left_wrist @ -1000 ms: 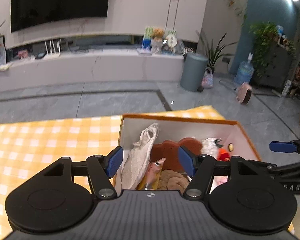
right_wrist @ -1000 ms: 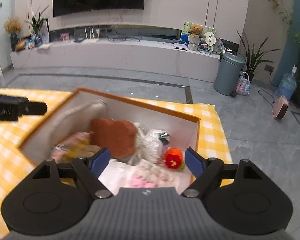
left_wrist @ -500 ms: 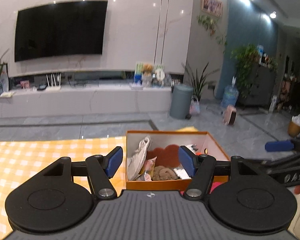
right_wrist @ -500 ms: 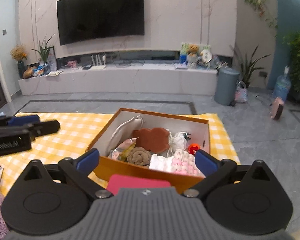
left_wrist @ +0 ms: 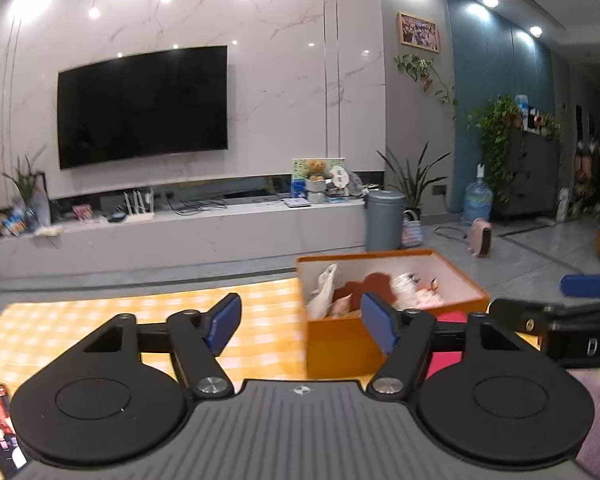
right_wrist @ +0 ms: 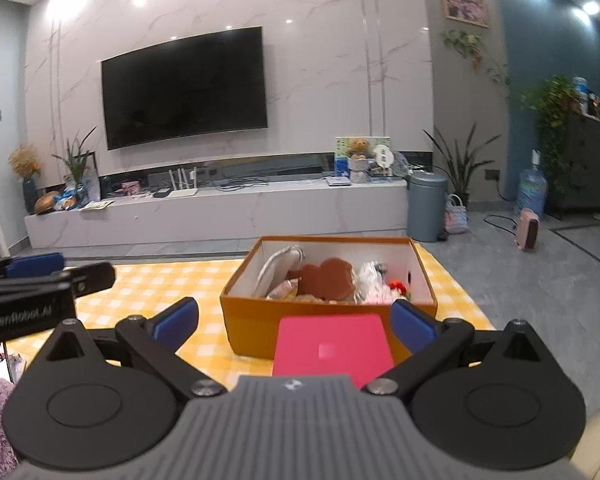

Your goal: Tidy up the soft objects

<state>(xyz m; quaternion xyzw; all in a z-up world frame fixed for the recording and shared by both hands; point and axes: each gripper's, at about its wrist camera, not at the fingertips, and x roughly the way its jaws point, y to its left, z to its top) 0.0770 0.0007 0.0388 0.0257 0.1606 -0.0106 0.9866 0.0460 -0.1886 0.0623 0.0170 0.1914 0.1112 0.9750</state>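
Left gripper (left_wrist: 301,328) hangs with blue-padded jaws opening, nothing between them, above the yellow checked tablecloth (left_wrist: 100,320); the orange cardboard box (left_wrist: 340,344) of soft objects stands ahead on its right. Seen from the right wrist, the right gripper (right_wrist: 296,320) is spread wide and empty, over a pink flat rectangular case (right_wrist: 332,344) just before that box, which holds a brown toast-shaped plush (right_wrist: 328,282).

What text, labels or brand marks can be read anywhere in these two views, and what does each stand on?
"GenRobot.AI": on the side of the left gripper, seen from the right wrist view.
"DA", cut off by the frame edge: on the side of the right gripper, seen from the left wrist view.
Small round logo on each gripper's grey body: too small to read.
Items on the TV counter: too blurred to read.
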